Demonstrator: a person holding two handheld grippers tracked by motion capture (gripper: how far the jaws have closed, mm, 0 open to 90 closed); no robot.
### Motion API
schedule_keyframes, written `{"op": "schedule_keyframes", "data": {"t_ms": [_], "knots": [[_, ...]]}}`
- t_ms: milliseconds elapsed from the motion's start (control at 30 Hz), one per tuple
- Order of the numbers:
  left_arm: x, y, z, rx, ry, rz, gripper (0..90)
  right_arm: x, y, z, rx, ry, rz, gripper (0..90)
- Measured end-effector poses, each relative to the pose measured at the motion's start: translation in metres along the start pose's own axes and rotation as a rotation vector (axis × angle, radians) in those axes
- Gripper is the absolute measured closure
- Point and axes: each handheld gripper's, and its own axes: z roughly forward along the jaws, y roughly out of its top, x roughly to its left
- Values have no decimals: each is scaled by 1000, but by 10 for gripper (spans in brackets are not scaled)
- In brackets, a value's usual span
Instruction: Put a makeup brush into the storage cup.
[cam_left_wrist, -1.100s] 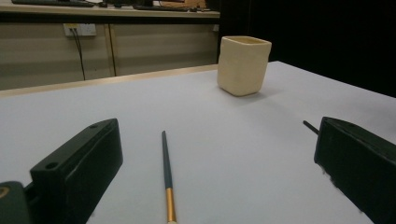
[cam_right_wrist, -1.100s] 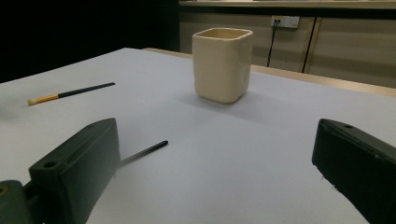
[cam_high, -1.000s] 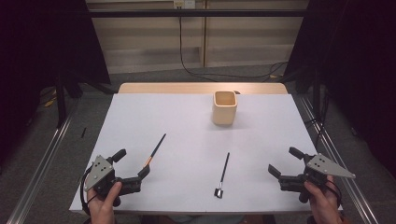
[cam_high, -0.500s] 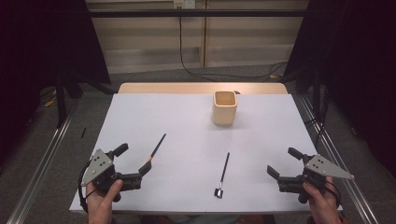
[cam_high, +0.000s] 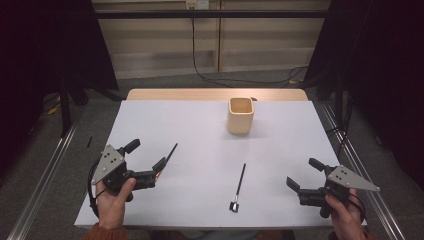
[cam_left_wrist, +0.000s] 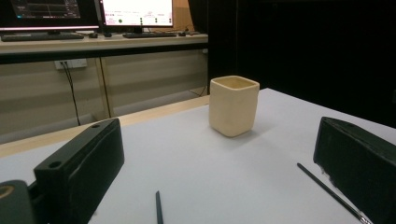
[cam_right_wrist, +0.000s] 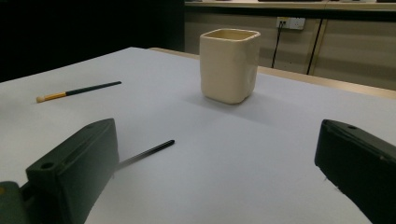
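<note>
2 thin dark brushes (cam_high: 170, 154) (cam_high: 239, 185) lie flat, well apart, before a cream cup (cam_high: 240, 115).

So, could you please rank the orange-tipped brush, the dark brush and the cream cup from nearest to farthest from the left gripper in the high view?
1. Orange-tipped brush, right beside the left gripper, at its fingers.
2. Dark brush, mid-table, off to the right.
3. Cream cup, far side of the table.

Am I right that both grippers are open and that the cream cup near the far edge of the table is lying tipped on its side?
Not quite. The cream cup stands upright with its opening facing up, as the right gripper view shows plainly. The rest holds: the left gripper and the right gripper are both open, and the cup is near the far edge of the table.
</note>
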Motion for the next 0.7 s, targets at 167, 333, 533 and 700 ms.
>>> {"op": "schedule_keyframes", "data": {"t_ms": [167, 333, 533, 700], "knots": [[4, 7, 6, 22, -12, -1, 16, 0, 0, 0, -1, 4, 6, 0], [-2, 9, 15, 36, -22, 30, 16, -1, -1, -1, -1, 10, -3, 0], [9, 10, 29, 105, -7, 4, 15, -1, -1, -1, -2, 9, 10, 0], [26, 7, 42, 164, -47, -49, 19, -2, -1, -1, 4, 8, 2, 0]]}}
